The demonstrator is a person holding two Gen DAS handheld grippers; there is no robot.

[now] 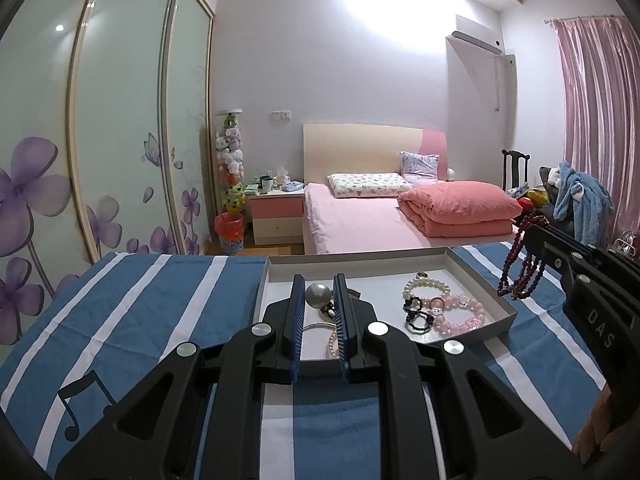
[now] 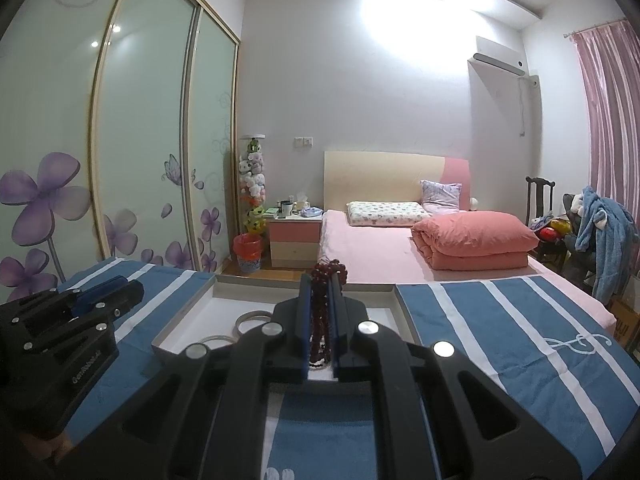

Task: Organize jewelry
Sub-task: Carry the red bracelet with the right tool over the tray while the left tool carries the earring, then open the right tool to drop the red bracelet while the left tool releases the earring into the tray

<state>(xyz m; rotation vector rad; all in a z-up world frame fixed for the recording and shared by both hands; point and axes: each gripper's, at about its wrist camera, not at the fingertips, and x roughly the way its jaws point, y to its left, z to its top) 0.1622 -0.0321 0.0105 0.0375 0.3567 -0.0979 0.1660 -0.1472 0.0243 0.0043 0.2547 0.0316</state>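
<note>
The right gripper is clamping a dark red beaded necklace between its blue pads – the strands are bunching at the fingertips and running back down the narrow slot between the fingers. From the left wrist view the same necklace is dangling in loops off the tip of the right gripper, hanging above the right-hand rim of a shallow white tray.

The left gripper is sitting with its jaws a narrow gap apart; a large silver-grey pearl bead is showing between the fingertips, though whether the pads are pressing on it or it is merely lying in the tray behind them I cannot tell. In the right wrist view the left gripper is lying low at the left, beside the tray.

Other jewelry is lying in the tray: a white pearl bracelet, a pink bead bracelet, a black beaded piece touching the pink one, and a thin silver bangle near the left fingers. The tray is resting on a blue-and-white striped cloth – a pink bed is standing well beyond it
</note>
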